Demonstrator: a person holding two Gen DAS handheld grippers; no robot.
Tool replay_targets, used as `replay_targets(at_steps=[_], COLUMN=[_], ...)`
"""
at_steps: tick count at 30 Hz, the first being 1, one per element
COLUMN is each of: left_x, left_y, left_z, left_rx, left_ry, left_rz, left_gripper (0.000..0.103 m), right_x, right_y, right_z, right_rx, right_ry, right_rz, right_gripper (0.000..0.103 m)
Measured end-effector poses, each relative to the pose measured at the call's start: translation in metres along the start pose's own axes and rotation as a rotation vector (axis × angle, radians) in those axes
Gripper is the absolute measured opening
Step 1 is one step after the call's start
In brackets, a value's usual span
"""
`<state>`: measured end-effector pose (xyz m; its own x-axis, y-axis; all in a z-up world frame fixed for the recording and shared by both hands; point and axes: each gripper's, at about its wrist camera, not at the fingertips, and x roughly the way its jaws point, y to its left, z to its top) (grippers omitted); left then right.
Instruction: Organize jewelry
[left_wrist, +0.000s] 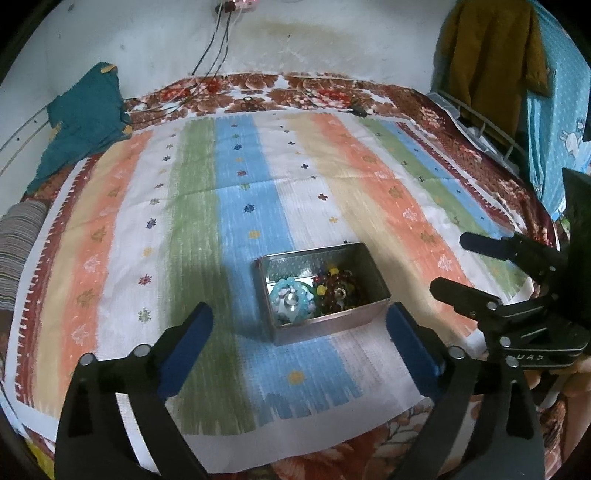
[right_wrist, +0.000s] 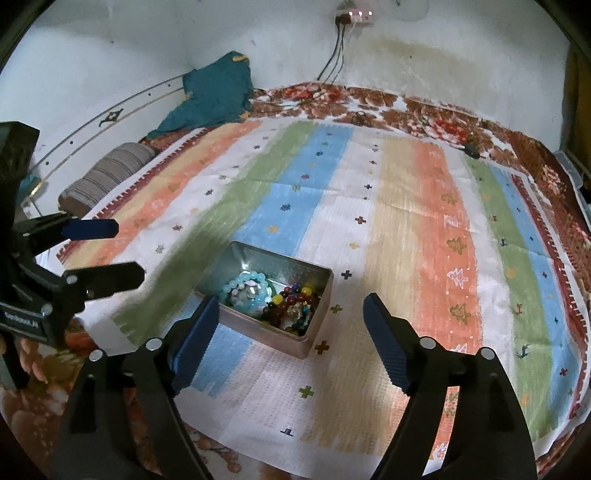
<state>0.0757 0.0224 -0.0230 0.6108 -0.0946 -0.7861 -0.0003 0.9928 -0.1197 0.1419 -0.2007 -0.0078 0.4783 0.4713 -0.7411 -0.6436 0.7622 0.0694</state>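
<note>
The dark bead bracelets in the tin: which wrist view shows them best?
Right wrist view: the dark bead bracelets lie nearer, individual red, yellow and blue beads distinct. In the left wrist view they sit behind the tin's near wall, smaller and murkier.

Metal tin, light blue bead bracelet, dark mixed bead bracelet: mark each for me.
metal tin (left_wrist: 334, 326), left wrist view, near outer wall
light blue bead bracelet (left_wrist: 291, 297), left wrist view, bead ring
dark mixed bead bracelet (right_wrist: 291, 301), right wrist view, bead cluster

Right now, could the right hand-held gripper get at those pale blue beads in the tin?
Probably yes. The right hand-held gripper is open, the metal tin has no lid, and the pale blue bead bracelet lies exposed on top, with nothing between.
</note>
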Motion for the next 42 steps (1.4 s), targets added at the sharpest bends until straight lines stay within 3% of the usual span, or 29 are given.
replay_targets(at_steps=[10, 17, 28, 42], left_x=[-0.016, -0.029, -0.042, -0.049], left_y=[-0.007, -0.002, -0.007, -0.013], left_z=[-0.021, -0.028, -0.031, -0.032], left_rx=[0.033, -0.005, 0.005, 0.014], left_ry=[-0.03, -0.072, -0.123, -0.151], left_rz=[0.043, 0.036, 0.093, 0.109], left_gripper=[0.097, 0.097, 0.097, 0.097], right_x=[-0.018, -0.03, -0.039, -0.055], right_y=[-0.002, 0.005, 0.011, 0.012], right_z=[-0.007, -0.013, -0.015, -0.021], right_rx=[0.003, -0.017, -0.041, -0.032], right_ry=[-0.056, -0.094, -0.116, -0.168], right_rz=[-0.026, -0.016, -0.016, -0.011], right_gripper=[0.094, 0.095, 0.096, 0.097])
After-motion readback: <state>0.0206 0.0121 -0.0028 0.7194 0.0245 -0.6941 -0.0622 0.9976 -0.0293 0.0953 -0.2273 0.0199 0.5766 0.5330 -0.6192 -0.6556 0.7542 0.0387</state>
